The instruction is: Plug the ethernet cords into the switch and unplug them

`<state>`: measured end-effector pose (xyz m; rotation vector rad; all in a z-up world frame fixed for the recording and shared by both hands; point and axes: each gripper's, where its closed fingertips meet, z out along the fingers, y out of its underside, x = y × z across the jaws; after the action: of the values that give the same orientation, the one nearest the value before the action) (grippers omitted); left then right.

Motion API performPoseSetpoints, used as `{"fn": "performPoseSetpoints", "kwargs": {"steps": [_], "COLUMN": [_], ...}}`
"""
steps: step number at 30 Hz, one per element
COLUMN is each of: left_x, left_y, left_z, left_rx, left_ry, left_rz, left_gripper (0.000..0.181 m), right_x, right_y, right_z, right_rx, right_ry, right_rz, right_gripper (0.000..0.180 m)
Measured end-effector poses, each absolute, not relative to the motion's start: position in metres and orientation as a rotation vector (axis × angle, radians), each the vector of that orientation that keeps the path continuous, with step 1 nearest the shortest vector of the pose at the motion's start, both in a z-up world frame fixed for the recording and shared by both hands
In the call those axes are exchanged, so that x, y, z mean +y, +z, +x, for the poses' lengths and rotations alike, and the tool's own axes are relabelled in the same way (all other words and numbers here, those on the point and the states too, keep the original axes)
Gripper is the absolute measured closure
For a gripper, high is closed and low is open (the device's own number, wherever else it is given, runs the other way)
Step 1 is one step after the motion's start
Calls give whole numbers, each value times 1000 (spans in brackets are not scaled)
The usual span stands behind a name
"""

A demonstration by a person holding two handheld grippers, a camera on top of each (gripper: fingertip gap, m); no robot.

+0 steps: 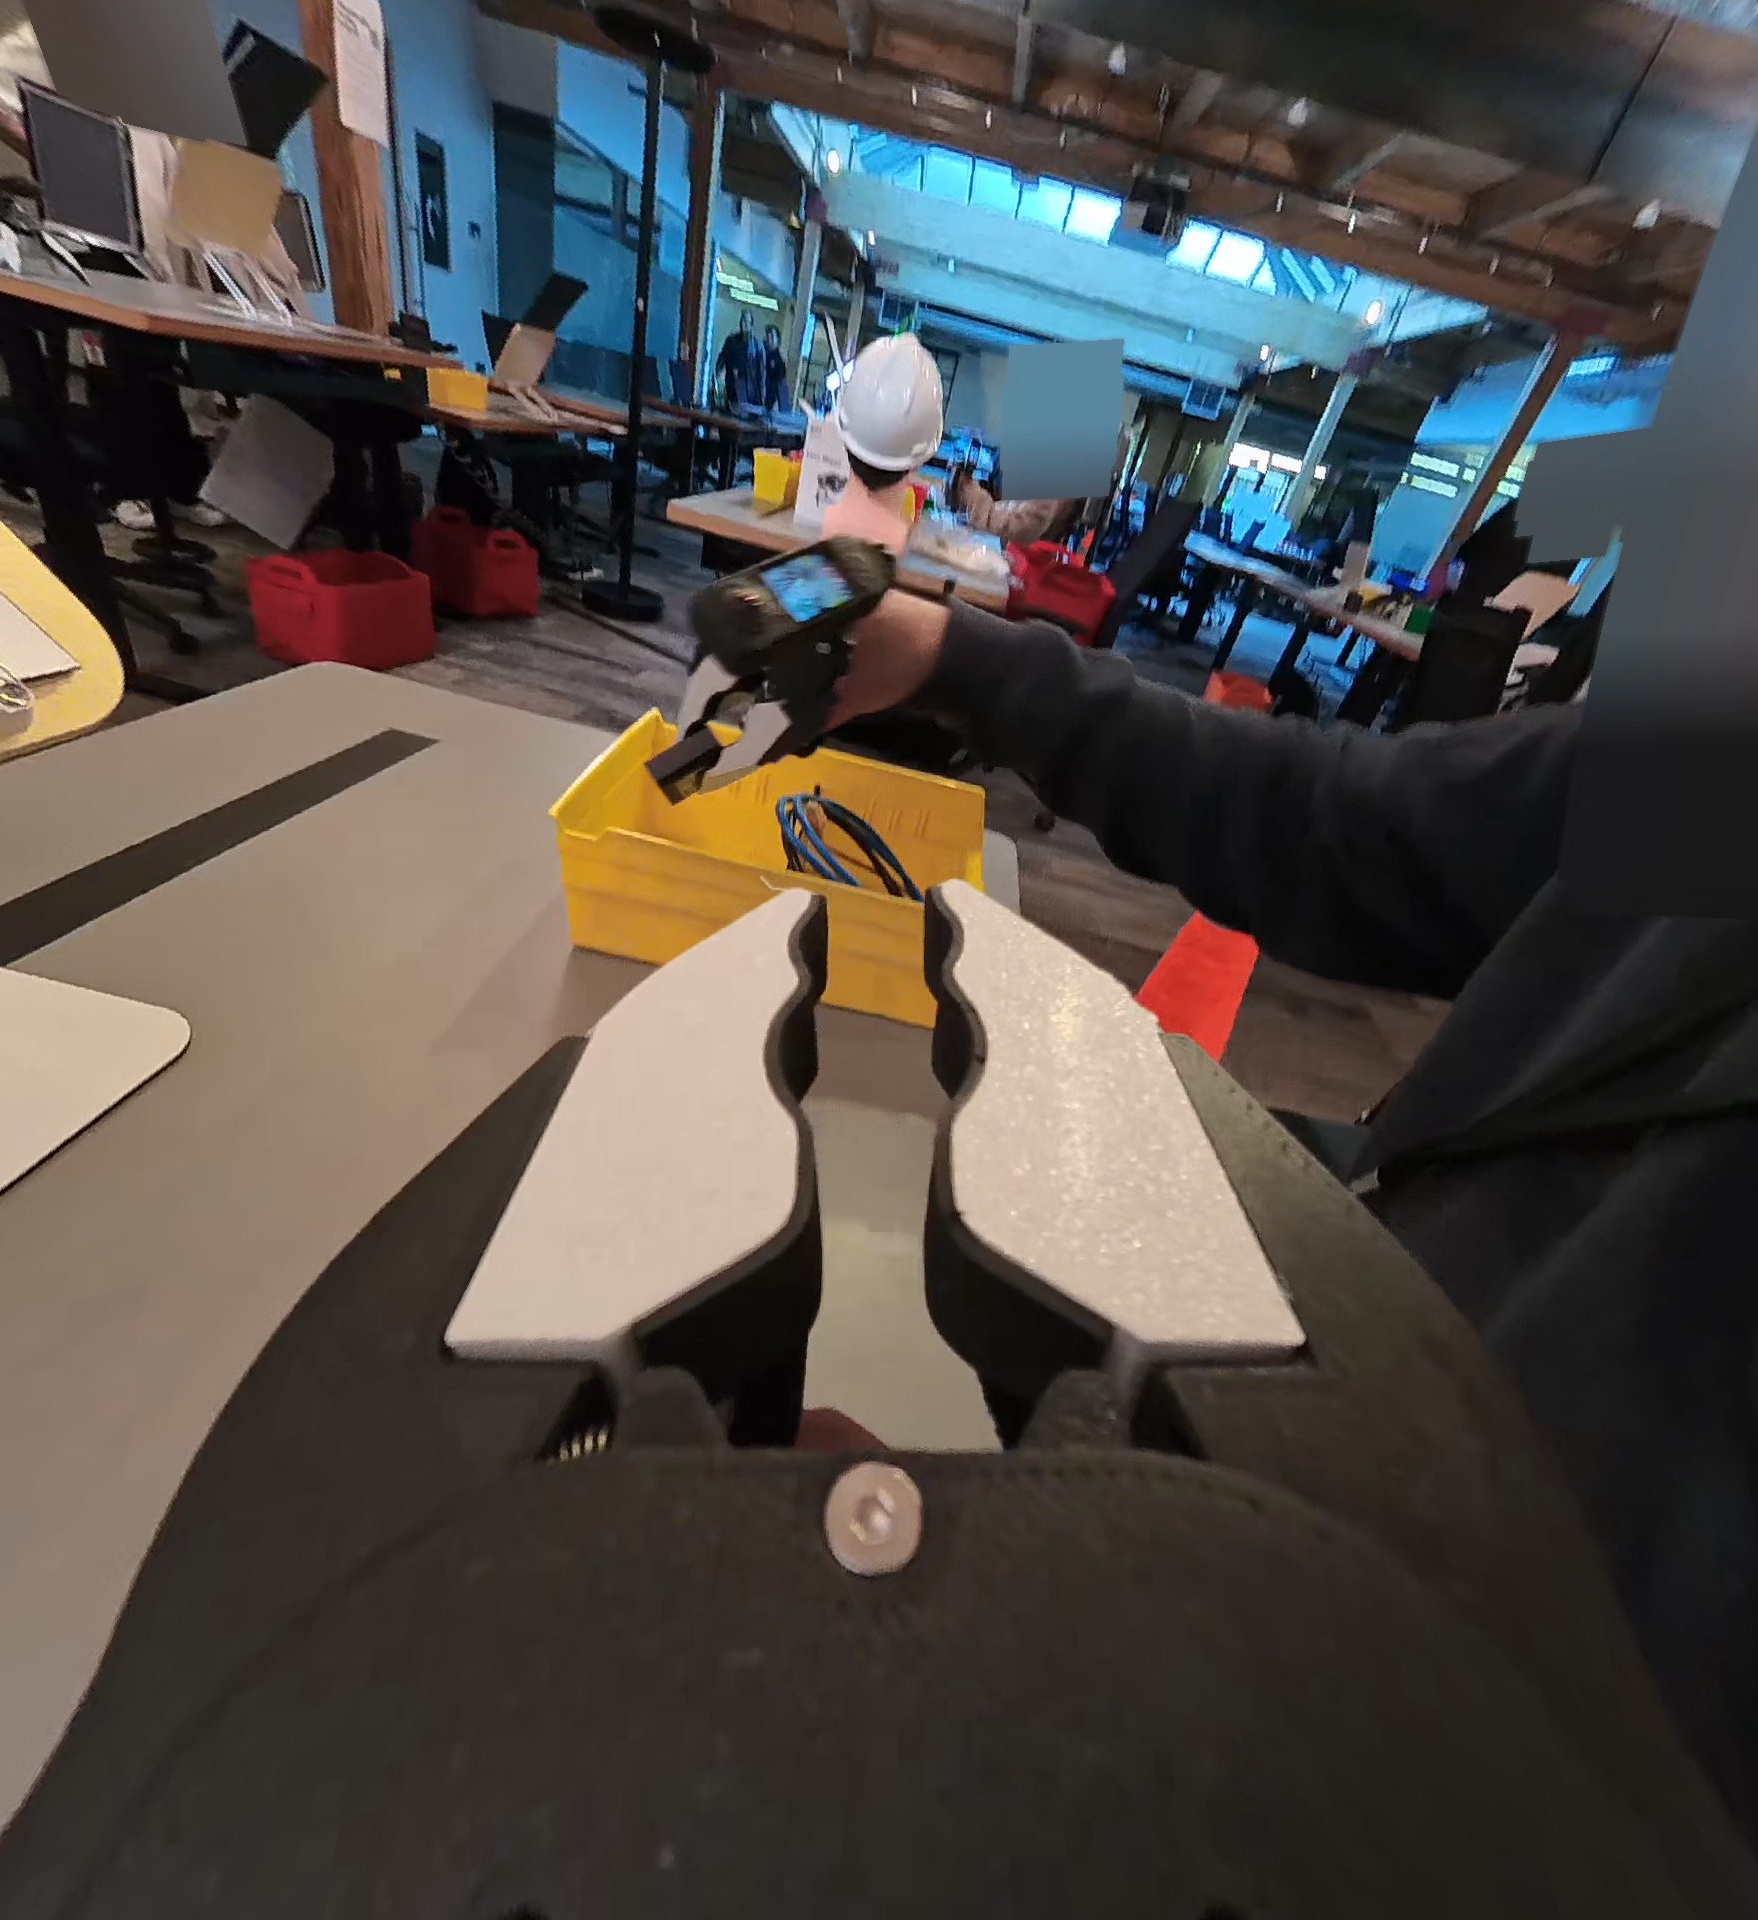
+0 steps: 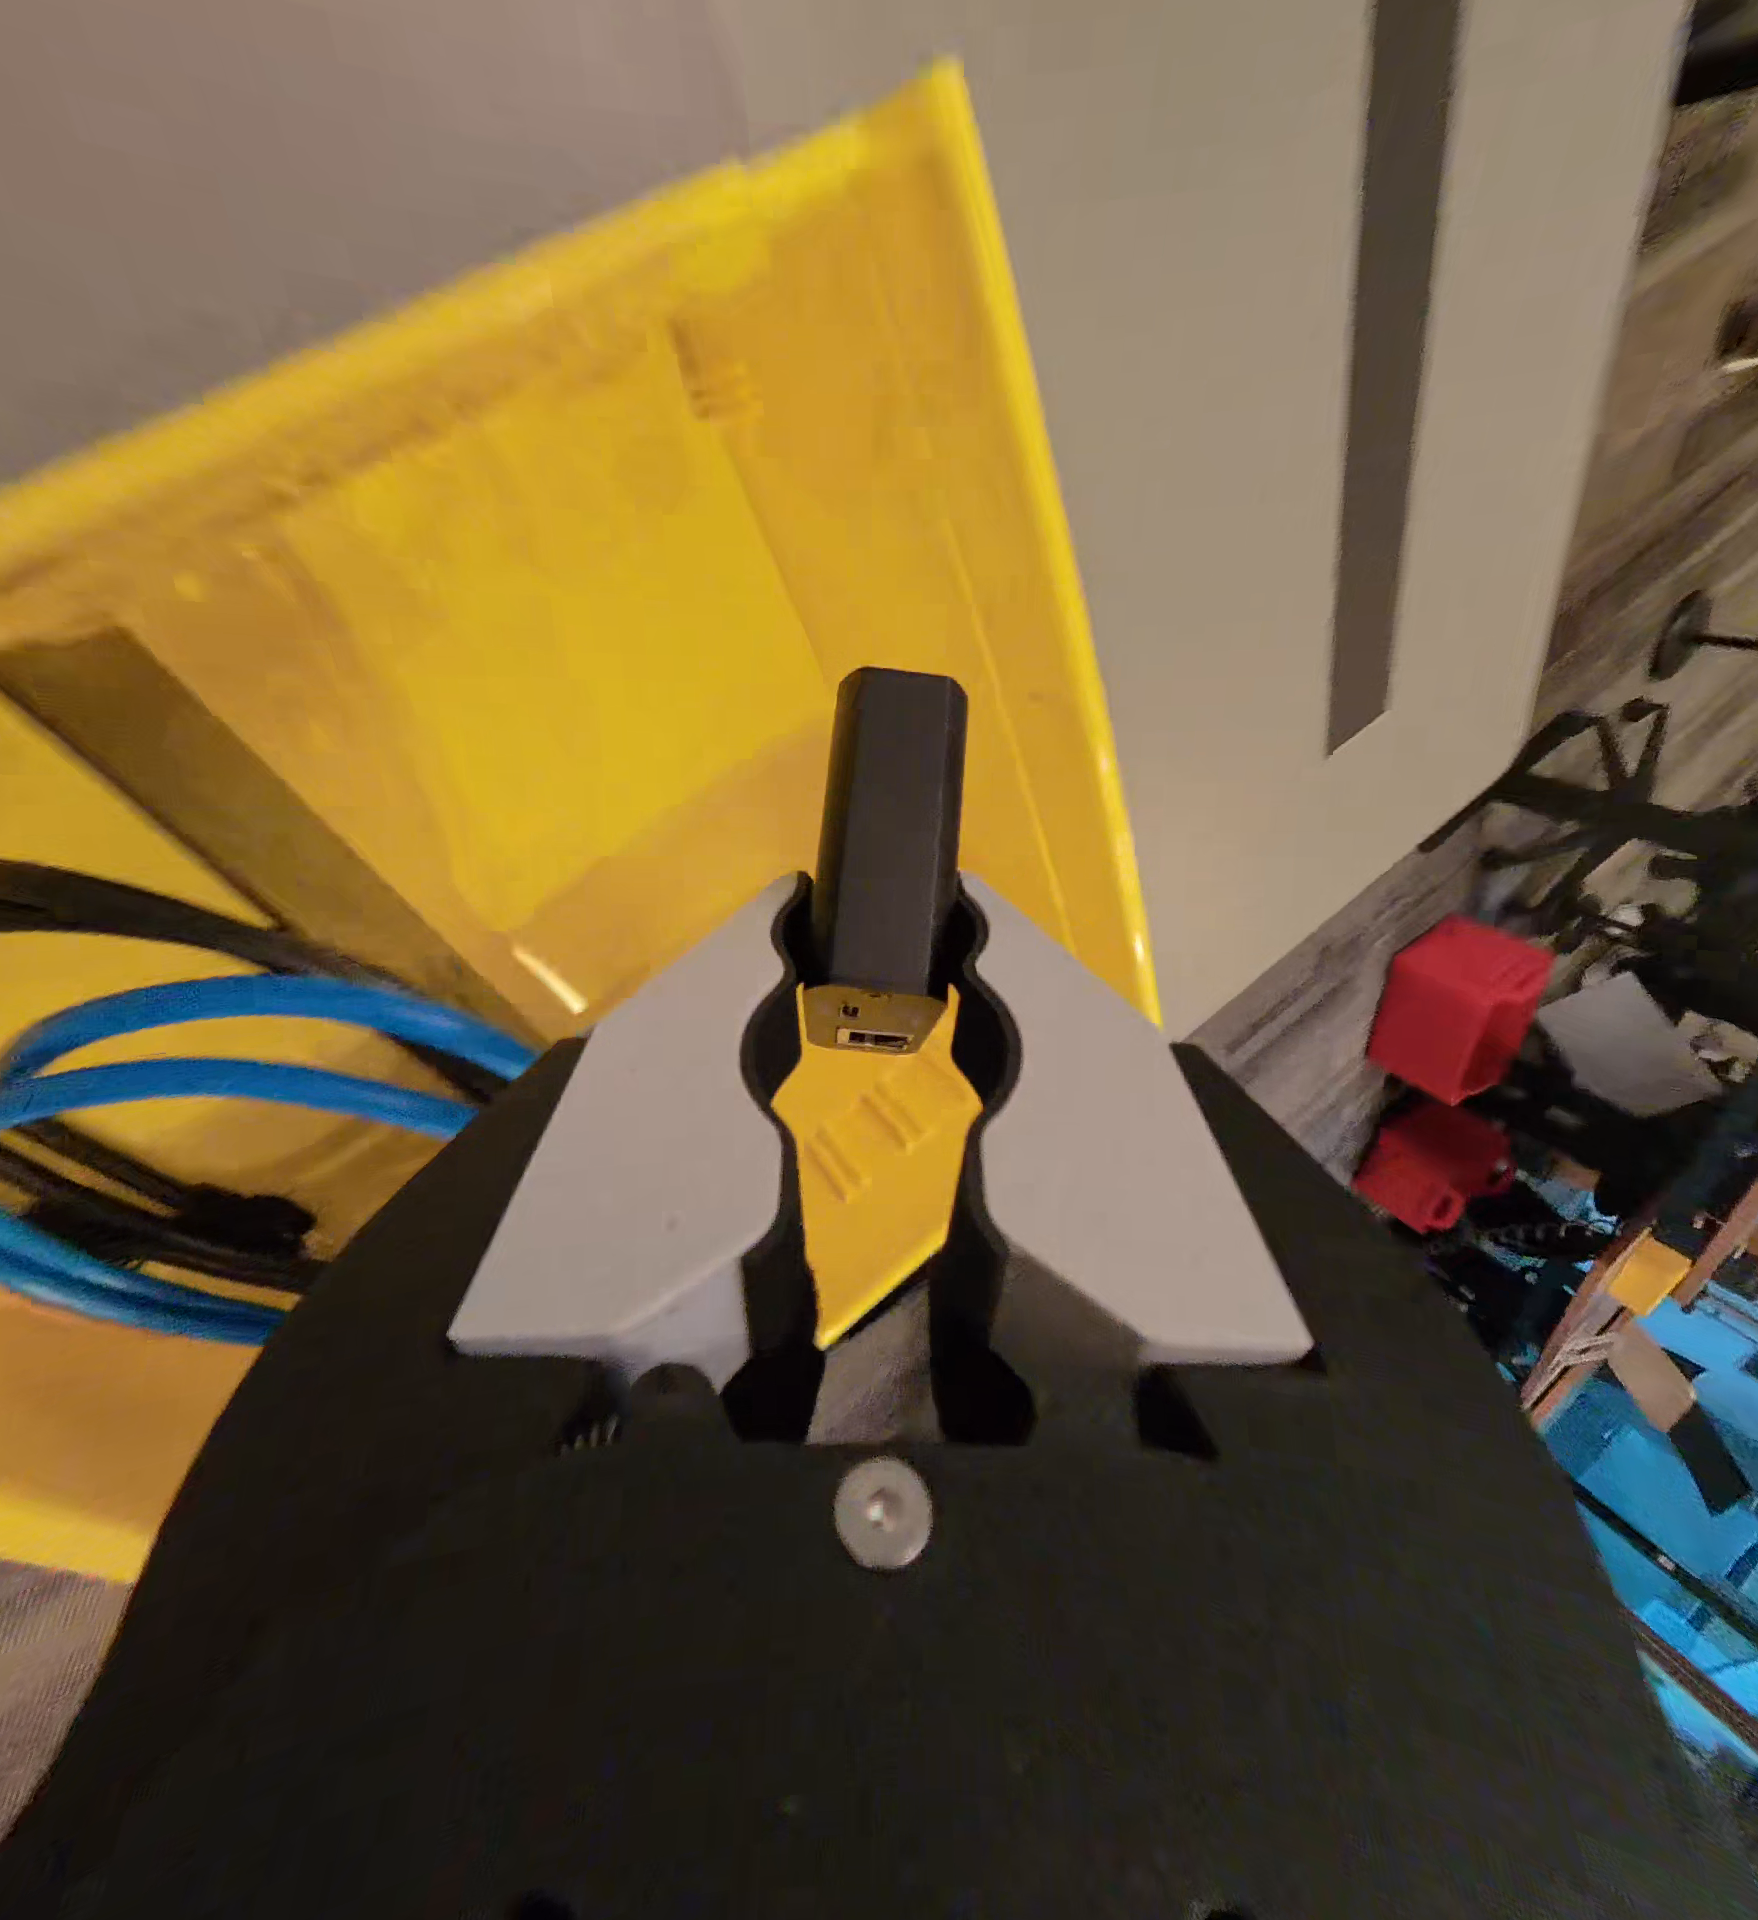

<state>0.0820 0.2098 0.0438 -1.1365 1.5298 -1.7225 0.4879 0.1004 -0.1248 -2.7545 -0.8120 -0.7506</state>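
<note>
Ethernet cords [image 2: 179,1049], blue and black, lie coiled in the yellow bin [image 2: 563,540] on the grey worktop [image 1: 283,935], while my right tongs [image 2: 880,914] pinch a small black box [image 2: 890,821] above it and my left tongs [image 1: 875,914] wait, parted and empty.

One yellow bin [image 1: 750,862] is seen on one grey table [image 1: 335,935]. Two grippers are counted. One black switch [image 2: 890,831] is held. Two red boxes [image 2: 1457,1003] are seen at three o'clock.
</note>
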Motion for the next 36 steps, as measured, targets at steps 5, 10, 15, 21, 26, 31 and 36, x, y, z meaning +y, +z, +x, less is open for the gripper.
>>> {"fn": "performPoseSetpoints", "kwargs": {"steps": [5,10,15,21,26,31,36], "left_x": [204,210,226,268,340,414,461], "left_y": [31,26,29,40,10,-43,-99], "left_z": [88,87,81,60,-1,-107,-210], "left_rx": [1599,1626,1634,1574,1586,1386,1208], "left_ry": [-1676,-1640,-1561,-1338,-781,-562,-278], "left_rz": [-1152,-1187,-1221,-1282,-1477,-1844,-2168], "left_gripper": [163,156,145,133,113,106,92], "right_x": [104,97,86,87,27,-50,-72], "right_y": [-169,-197,-185,-115,-73,-111,-149], "right_z": [513,513,495,503,515,514,494], "right_rx": [-938,-987,-972,-751,-374,-102,32], "right_ry": [-825,-737,-564,-722,-689,-436,-180], "right_rz": [-2901,-3018,-3072,-2881,-2791,-2840,-2777], "right_gripper": [157,155,149,150,136,121,114]}}
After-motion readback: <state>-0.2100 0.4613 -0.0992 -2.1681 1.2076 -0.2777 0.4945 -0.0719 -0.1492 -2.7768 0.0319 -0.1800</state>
